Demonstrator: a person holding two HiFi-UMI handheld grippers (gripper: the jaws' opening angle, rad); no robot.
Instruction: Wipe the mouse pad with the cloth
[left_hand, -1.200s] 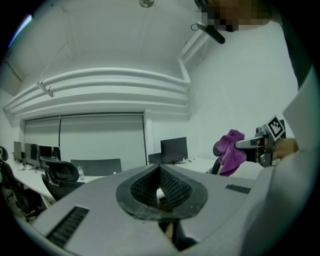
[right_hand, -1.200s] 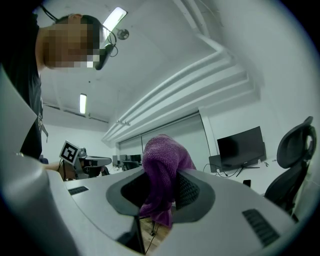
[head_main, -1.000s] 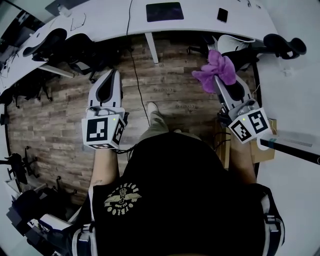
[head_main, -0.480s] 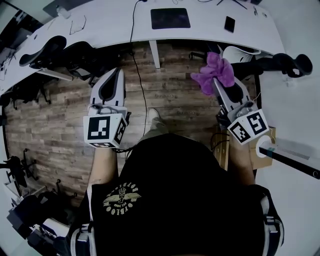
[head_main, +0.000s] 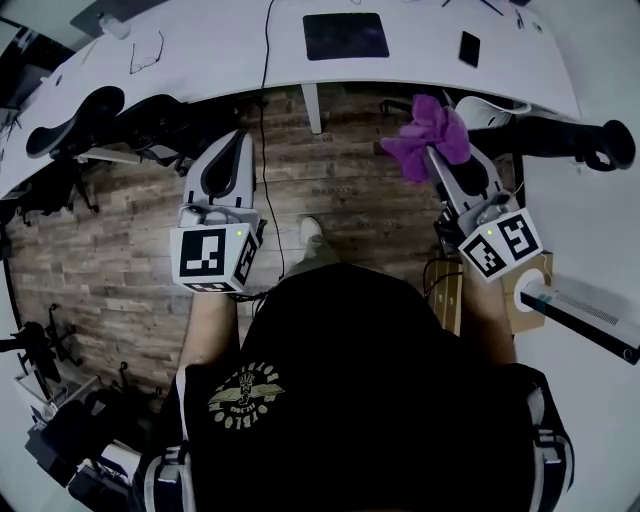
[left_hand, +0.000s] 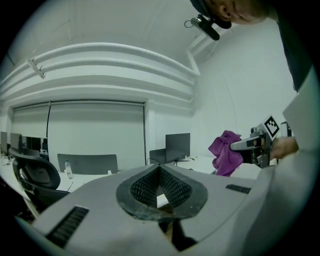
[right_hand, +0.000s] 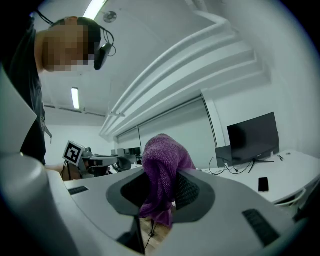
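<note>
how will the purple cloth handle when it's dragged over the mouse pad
Probably floppy: the cloth droops in folds between and below the jaws of the right gripper, which is shut on it. Likely light, since one pinch holds the whole bunch. Its nubbly weave looks grippy, so on the mouse pad it may bunch up rather than glide.
</note>
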